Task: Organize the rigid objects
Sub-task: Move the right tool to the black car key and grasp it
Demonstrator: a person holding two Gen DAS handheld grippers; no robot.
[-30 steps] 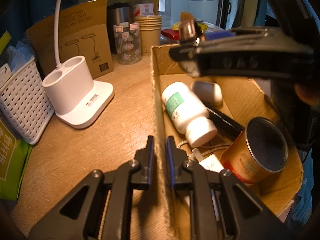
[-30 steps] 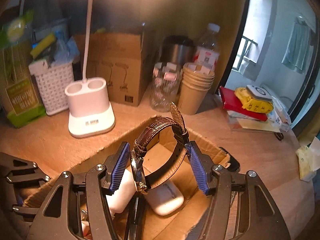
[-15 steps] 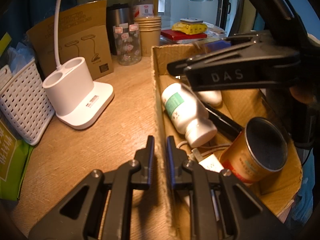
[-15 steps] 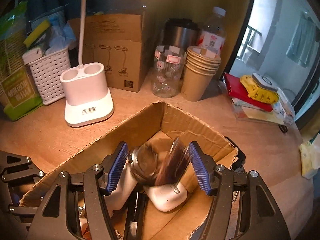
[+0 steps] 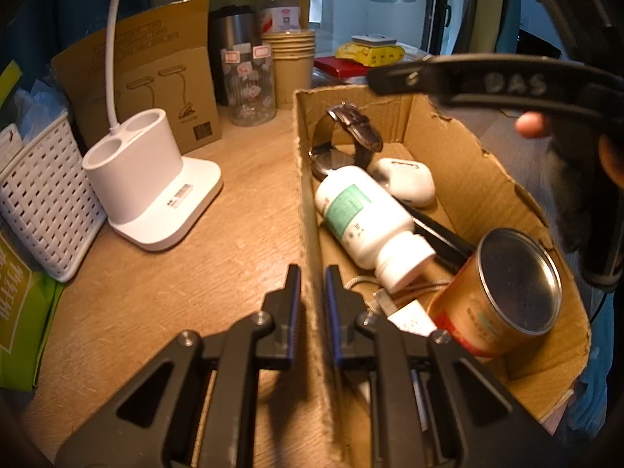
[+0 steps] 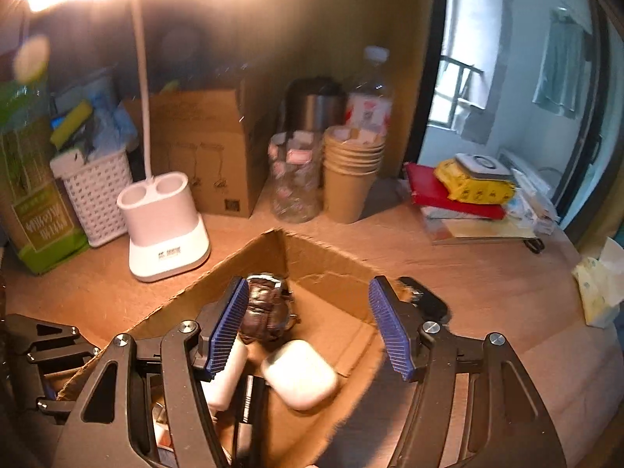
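A brown leather wristwatch (image 5: 345,138) lies in the far corner of the open cardboard box (image 5: 487,171), against the white pill bottle (image 5: 366,220). The watch also shows in the right wrist view (image 6: 265,306). My right gripper (image 6: 308,327) is open and empty above the box (image 6: 323,269). My left gripper (image 5: 312,312) is shut on the box's left wall. The box also holds a white earbud case (image 5: 405,181), an orange tin can (image 5: 503,292), a black bar and a cable.
A white desk lamp base (image 5: 152,183), a white basket (image 5: 43,195), a cardboard carton (image 5: 156,74), a glass jar (image 5: 249,85), paper cups (image 5: 292,62), a steel mug and a bottle stand behind on the wooden table. Red and yellow packs (image 6: 464,187) lie at the right.
My right gripper lowered the watch into the box, opened and let it go, then rose. The watch now rests in the box's far corner. My left gripper has not moved.
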